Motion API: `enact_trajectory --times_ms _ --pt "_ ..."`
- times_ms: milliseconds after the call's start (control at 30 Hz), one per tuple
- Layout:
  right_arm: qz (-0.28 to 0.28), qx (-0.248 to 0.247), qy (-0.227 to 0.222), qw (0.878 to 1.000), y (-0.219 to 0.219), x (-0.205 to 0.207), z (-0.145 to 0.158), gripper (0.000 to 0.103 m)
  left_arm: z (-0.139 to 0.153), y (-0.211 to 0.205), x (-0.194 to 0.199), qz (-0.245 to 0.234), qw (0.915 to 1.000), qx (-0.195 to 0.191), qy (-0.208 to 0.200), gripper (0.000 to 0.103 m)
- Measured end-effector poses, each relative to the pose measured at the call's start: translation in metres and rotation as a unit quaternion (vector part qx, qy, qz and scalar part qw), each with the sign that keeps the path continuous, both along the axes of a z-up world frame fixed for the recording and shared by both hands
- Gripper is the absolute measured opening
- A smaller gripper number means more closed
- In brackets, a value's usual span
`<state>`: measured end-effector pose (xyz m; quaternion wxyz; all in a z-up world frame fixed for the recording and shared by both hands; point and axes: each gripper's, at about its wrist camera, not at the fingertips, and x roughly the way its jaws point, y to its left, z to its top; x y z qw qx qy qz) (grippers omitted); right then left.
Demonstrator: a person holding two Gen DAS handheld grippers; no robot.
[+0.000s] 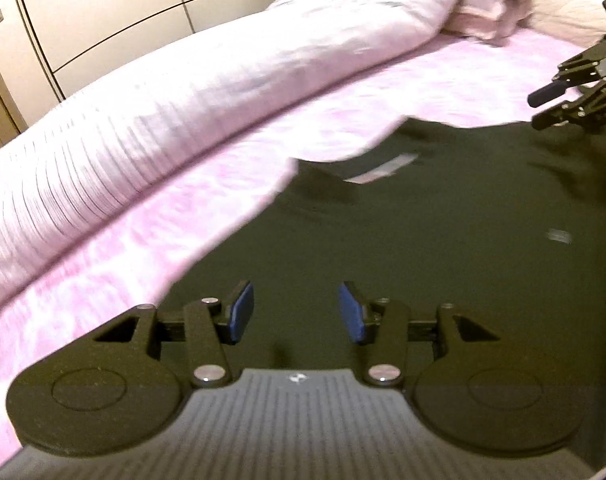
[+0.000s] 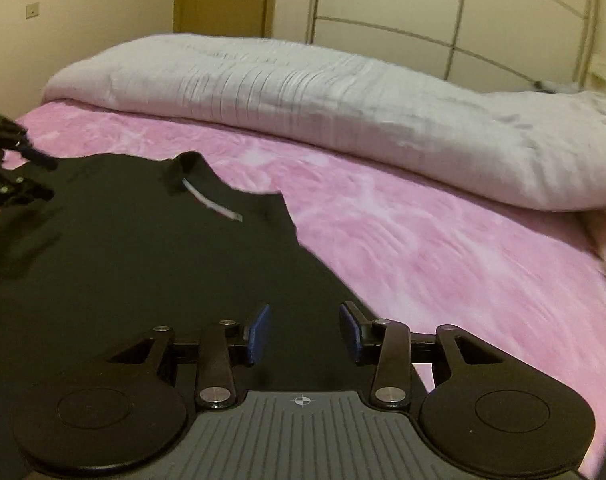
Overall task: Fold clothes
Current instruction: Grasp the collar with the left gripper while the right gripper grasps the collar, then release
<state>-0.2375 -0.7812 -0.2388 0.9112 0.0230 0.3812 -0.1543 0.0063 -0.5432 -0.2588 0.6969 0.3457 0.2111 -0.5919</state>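
On the pink bed sheet [image 2: 443, 248], I hold both hand-held grippers [image 1: 296, 312] [image 2: 305, 334] released over the black polo shirt [image 2: 143, 248]; slack fabric could bunch when pinched.

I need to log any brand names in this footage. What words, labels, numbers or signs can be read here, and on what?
None can be read.
Neck label inside the black shirt: a pale strip, too blurred.
Small pale tag on the shirt front: too blurred.
Left gripper and right gripper: only a small round emblem on each body.

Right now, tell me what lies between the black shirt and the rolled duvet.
Only bare pink sheet separates the black shirt from the duvet, clearest in the right wrist view.
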Motion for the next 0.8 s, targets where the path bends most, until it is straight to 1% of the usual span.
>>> enact_trajectory --times_ms 67,133,233,267,333,400,433,467,500,533,567,633,667,733,800 --pt "0.011 0.002 0.006 1.000 -0.011 0.032 -0.010 0.042 -0.008 -0.024 0.030 -0.001 1.0000 -0.005 0.007 0.053" --pt "0.016 0.003 0.013 1.000 -0.030 0.055 -0.028 0.042 -0.016 -0.047 0.054 -0.010 0.9992 -0.008 0.037 0.053" --pt "0.025 0.009 0.028 0.999 -0.054 0.085 -0.050 0.043 -0.029 -0.077 0.072 -0.043 0.9965 -0.002 0.071 0.052" --pt "0.027 0.014 0.029 0.999 -0.058 0.087 -0.055 0.043 -0.033 -0.085 0.076 -0.054 0.9953 0.001 0.080 0.052" --pt "0.030 0.027 0.028 0.999 -0.064 0.085 -0.063 0.043 -0.038 -0.094 0.074 -0.073 0.9937 0.015 0.084 0.046" --pt "0.032 0.045 0.027 0.998 -0.069 0.085 -0.067 0.042 -0.042 -0.102 0.071 -0.091 0.9915 0.028 0.088 0.043" --pt "0.033 0.055 0.026 0.998 -0.071 0.084 -0.069 0.042 -0.045 -0.107 0.070 -0.100 0.9902 0.035 0.090 0.029" --pt "0.031 0.065 0.025 0.997 -0.073 0.085 -0.070 0.027 -0.046 -0.110 0.069 -0.108 0.9893 0.040 0.090 0.019" --pt "0.033 0.078 0.026 0.996 -0.075 0.085 -0.069 0.007 -0.042 -0.108 0.068 -0.110 0.9895 0.041 0.084 0.003" --pt "0.036 0.081 0.029 0.996 -0.075 0.086 -0.066 0.006 -0.039 -0.106 0.066 -0.113 0.9897 0.042 0.077 0.003" --pt "0.044 0.067 0.033 0.996 -0.073 0.089 -0.061 0.004 -0.035 -0.103 0.066 -0.115 0.9900 0.041 0.071 0.003" --pt "0.064 0.032 0.042 0.997 -0.069 0.096 -0.050 0.004 -0.023 -0.098 0.070 -0.108 0.9918 0.025 0.063 0.003" --pt "0.067 0.020 0.038 0.997 -0.071 0.102 -0.043 0.004 -0.023 -0.099 0.076 -0.095 0.9933 0.022 0.062 0.003" --pt "0.066 -0.003 0.017 0.998 -0.074 0.119 -0.026 0.004 -0.023 -0.102 0.089 -0.068 0.9958 0.017 0.059 0.003" --pt "0.068 -0.024 0.001 0.997 -0.075 0.142 -0.016 0.004 -0.023 -0.104 0.102 -0.041 0.9975 0.011 0.057 0.003"
